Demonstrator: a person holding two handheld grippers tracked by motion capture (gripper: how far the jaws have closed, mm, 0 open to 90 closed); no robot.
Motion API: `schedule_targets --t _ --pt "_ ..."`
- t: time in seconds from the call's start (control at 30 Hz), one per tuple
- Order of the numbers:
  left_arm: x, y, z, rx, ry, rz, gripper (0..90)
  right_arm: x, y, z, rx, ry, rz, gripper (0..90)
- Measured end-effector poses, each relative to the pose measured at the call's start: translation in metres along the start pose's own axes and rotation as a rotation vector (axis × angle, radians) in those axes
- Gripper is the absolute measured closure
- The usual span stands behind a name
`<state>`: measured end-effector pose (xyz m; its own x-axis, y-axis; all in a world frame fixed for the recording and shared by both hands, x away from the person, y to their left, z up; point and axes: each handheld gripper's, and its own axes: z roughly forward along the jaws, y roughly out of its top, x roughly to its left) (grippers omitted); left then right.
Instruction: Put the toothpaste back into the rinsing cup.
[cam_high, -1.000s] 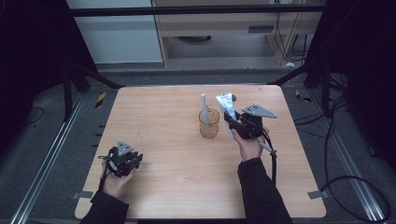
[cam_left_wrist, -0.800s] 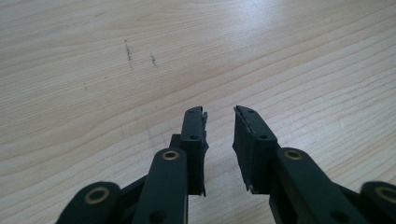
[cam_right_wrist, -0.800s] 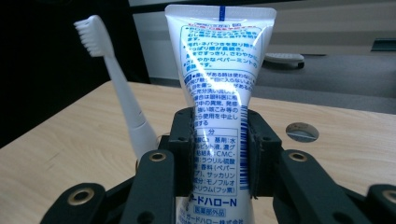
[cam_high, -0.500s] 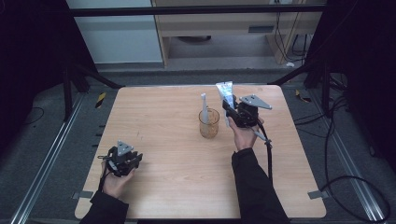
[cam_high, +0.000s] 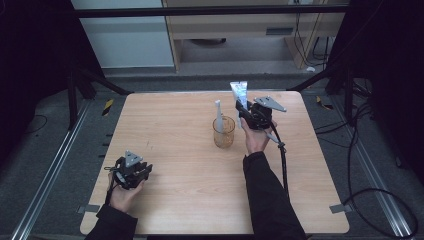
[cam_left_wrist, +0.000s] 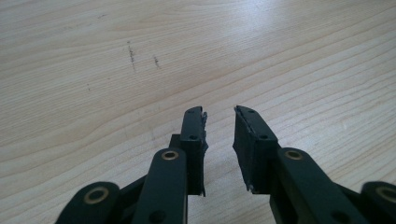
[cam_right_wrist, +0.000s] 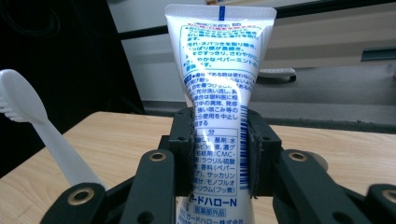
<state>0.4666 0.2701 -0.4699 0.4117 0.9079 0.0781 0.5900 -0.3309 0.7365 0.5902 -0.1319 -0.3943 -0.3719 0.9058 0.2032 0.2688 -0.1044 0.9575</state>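
Note:
A white and blue toothpaste tube (cam_right_wrist: 219, 93) stands upright between the jaws of my right gripper (cam_right_wrist: 219, 158), which is shut on its lower half. In the high view the tube (cam_high: 239, 95) sticks up from that right gripper (cam_high: 245, 111), held just right of an amber glass cup (cam_high: 223, 132). A white toothbrush (cam_high: 218, 114) leans in the cup, bristle end up; its head (cam_right_wrist: 16, 100) shows at the left of the right gripper view. My left gripper (cam_high: 131, 171) rests low over the table's front left, and its jaws (cam_left_wrist: 219, 140) stand a little apart with nothing between them.
The wooden table (cam_high: 175, 130) carries only the cup. Dark frame rails and cables run along its sides, and a cabinet (cam_high: 240, 30) stands beyond the far edge.
My right gripper has carried the toothpaste tube a little upward and toward the far edge, staying beside the cup. The left gripper has not moved.

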Motion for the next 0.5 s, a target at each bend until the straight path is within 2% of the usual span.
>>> schedule_targets --t 0.5 --pt "0.0 0.0 0.0 -0.001 0.0 0.0 72.0 0.013 0.008 0.021 -0.032 0.028 -0.013 68.3"
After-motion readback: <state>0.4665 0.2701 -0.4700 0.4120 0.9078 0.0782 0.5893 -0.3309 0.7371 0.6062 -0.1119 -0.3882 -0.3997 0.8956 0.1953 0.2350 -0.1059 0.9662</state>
